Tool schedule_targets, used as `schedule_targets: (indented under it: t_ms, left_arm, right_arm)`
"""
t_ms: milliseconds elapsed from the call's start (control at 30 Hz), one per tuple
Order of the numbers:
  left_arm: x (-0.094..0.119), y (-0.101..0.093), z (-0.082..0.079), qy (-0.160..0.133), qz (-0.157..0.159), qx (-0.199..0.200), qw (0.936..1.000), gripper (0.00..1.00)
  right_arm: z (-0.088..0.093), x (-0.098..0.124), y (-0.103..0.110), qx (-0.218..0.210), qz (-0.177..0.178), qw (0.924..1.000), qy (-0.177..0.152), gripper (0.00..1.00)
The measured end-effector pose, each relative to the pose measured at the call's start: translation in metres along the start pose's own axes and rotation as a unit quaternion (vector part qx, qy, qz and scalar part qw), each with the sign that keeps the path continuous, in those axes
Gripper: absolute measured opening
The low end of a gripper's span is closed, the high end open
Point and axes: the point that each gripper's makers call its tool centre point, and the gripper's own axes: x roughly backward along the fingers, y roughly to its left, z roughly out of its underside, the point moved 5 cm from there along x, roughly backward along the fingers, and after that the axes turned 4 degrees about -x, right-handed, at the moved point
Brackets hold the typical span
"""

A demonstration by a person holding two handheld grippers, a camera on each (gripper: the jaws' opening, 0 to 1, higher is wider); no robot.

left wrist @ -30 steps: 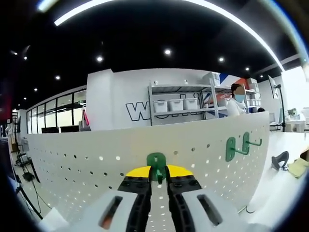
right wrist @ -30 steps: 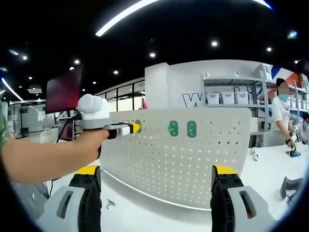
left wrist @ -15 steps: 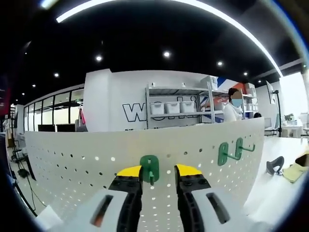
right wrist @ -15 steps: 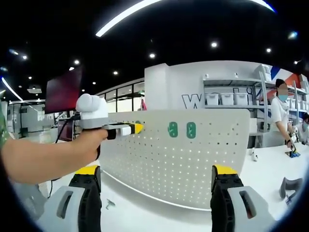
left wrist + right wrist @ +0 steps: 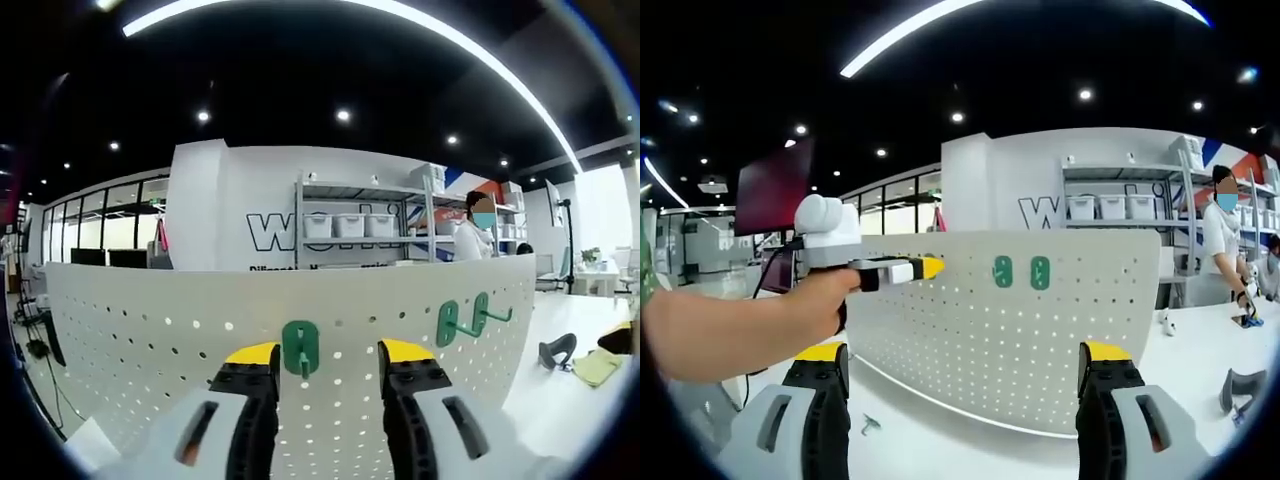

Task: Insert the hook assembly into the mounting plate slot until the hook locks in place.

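Left gripper view, nearest first: left hand-held gripper point(image 5: 329, 372) with its yellow-tipped jaws parted, nothing between them. In the gap, just beyond the tips, a green hook point(image 5: 300, 347) sits on the white pegboard mounting plate point(image 5: 150, 330), upright, its base plate flat against the holes. The jaws stand either side of it, apart from it. Further right on the same plate, two more green hooks point(image 5: 462, 319) side by side, prongs pointing right.

Beyond the plate's right edge, on the white counter point(image 5: 560, 400): a dark curved object point(image 5: 556, 351) and a yellow-green cloth point(image 5: 598, 366).

Right gripper view, nearest first: right hand-held gripper point(image 5: 965, 375) wide open, empty, jaws at the far left and right of the lower frame. A small grey part point(image 5: 870, 425) lies on the counter between them, in front of the plate. At left, a person's hand point(image 5: 815, 300) holds the left hand-held gripper, its yellow tip against the plate's upper left. Two of the green hooks show face-on near the plate's top centre.

Far background: metal shelving point(image 5: 1120, 205) carrying white bins, a wall with large lettering, a person point(image 5: 1225, 250) standing at right.
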Motion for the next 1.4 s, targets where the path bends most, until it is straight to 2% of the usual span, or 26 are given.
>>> schedule_targets:
  t_ms: [333,633,1267,1400]
  left_arm:
    - [0.009,-0.005,-0.004,-0.007,0.02,0.007,0.9998,0.49]
    - [0.013,-0.006,-0.005,-0.006,0.042,-0.003,0.9991,0.63]
    - [0.038,-0.011,-0.005,0.003,0.109,0.023,0.9938,0.91]
    - [0.045,-0.01,-0.002,0.009,0.118,0.022,0.9927,0.93]
  right_arm:
    - [-0.002,0.001,0.003,0.002,-0.001,1.0,-0.003,0.97]
    - [-0.003,0.002,0.008,0.004,-0.001,1.0,-0.004,0.97]
    - [-0.007,0.007,0.022,0.011,-0.003,0.9999,-0.004,0.97]
    - [-0.007,0.01,0.025,0.012,-0.003,0.9999,-0.004,0.97]
